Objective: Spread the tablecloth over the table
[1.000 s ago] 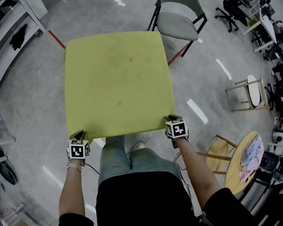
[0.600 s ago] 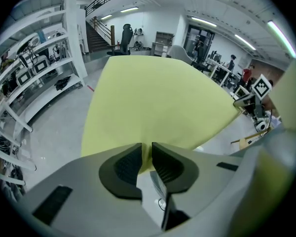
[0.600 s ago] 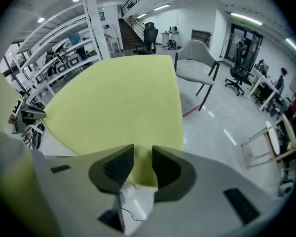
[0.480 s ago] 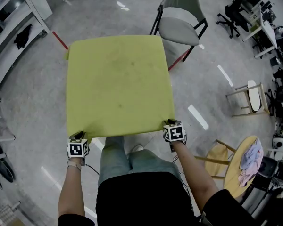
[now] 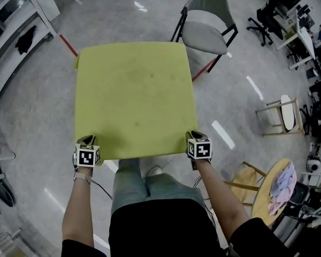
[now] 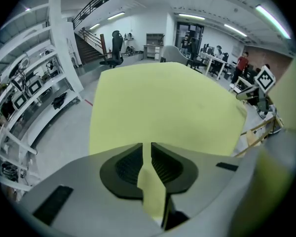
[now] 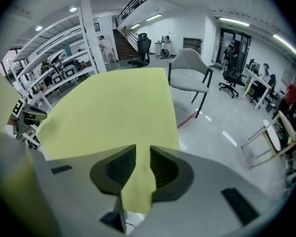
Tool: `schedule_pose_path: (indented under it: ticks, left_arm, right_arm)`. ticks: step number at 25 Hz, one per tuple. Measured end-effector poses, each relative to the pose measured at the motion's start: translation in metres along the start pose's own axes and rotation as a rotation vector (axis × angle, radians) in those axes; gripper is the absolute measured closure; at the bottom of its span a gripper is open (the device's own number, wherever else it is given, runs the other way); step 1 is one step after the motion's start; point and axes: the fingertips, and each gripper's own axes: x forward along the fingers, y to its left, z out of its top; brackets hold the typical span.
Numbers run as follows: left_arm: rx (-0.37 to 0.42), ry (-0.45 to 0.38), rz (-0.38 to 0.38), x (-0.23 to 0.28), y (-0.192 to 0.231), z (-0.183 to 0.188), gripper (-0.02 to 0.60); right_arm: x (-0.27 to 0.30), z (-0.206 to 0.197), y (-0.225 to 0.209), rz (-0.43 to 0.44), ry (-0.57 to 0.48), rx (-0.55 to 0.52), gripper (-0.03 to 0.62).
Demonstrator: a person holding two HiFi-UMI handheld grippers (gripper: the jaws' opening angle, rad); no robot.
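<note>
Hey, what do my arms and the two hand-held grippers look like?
Each hand-held gripper, left and right, has a grey body, black ribbed pads and a white cube with black square markers. Thin dark cables trail from them. The forearms are bare below a black short-sleeved top; a pale band circles the left wrist. Both jaws have just been closing, with the tablecloth between them.

Under you lies a pale grey polished floor with short white marks and a red tape line. Ahead to your right stands a grey chair on black legs. White shelving runs along your left. On your right are a small wooden stool, a round wooden table bearing what looks like bundled cloth, and black office chairs. Far off, a staircase rises under ceiling strip lights.
</note>
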Motion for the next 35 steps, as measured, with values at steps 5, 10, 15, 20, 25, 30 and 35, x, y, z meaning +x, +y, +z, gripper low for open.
schedule_pose_path:
  ticks: [5,10,15,20,25,30,35]
  left_arm:
    - [0.086,-0.001,-0.019,0.022,0.017,0.046,0.523]
    - [0.143,-0.011,-0.019,0.045,0.051,0.103,0.525]
    - [0.184,-0.011,-0.023,0.072,0.088,0.154,0.525]
    - [0.181,-0.025,-0.022,0.098,0.121,0.195,0.525]
    - [0.212,-0.034,-0.033,0.124,0.139,0.227,0.525]
    - [0.195,-0.020,-0.067,0.141,0.144,0.228,0.553]
    - [0.252,-0.036,-0.076,0.143,0.151,0.225,0.555]
  right_arm:
    - [0.004,0.025,0.045,0.059,0.005,-0.066,0.499]
    - [0.018,0.042,0.127,0.179,0.025,-0.092,0.499]
    - [0.031,0.052,0.231,0.358,0.066,-0.176,0.499]
    - [0.038,0.066,0.312,0.508,0.088,-0.238,0.499]
    - [0.047,0.079,0.353,0.590,0.135,-0.333,0.517]
    - [0.058,0.065,0.373,0.640,0.229,-0.397,0.528]
    - [0.066,0.056,0.387,0.627,0.257,-0.476,0.556]
